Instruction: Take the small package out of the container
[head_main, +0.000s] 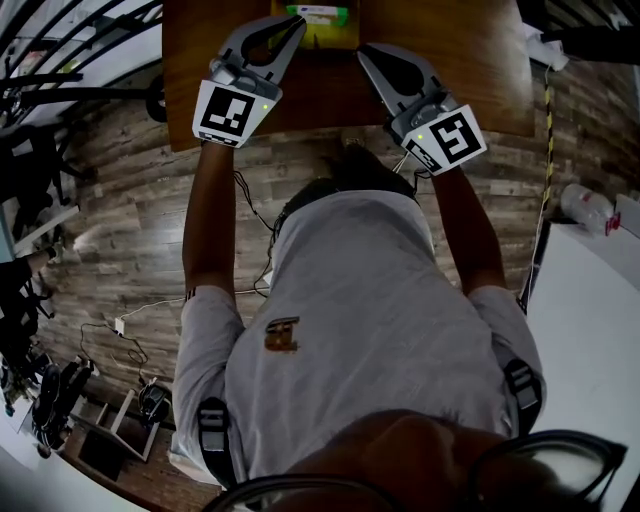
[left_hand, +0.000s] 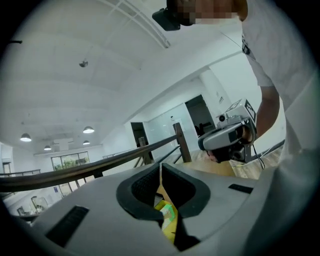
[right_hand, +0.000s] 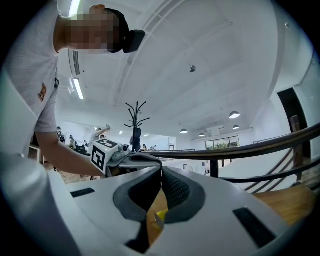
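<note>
A yellow container (head_main: 335, 32) stands at the far edge of the brown wooden table (head_main: 480, 70), and a small green and white package (head_main: 318, 13) lies in it. My left gripper (head_main: 298, 22) is shut and empty, its tips right at the container's left side. Shut and empty too, my right gripper (head_main: 364, 52) hovers just to the right of the container. In the left gripper view, the gripper (left_hand: 160, 167) has its jaws together, and the yellow and green package (left_hand: 167, 220) shows below them. The right gripper view shows that gripper (right_hand: 161, 172) with its jaws meeting above a bit of the yellow container (right_hand: 160, 217).
A white table (head_main: 590, 330) stands at the right with a plastic bottle (head_main: 585, 208) near its corner. Cables (head_main: 120, 325) trail over the wood floor at the left, by dark equipment (head_main: 40, 130). A dark railing (left_hand: 100, 162) crosses both gripper views.
</note>
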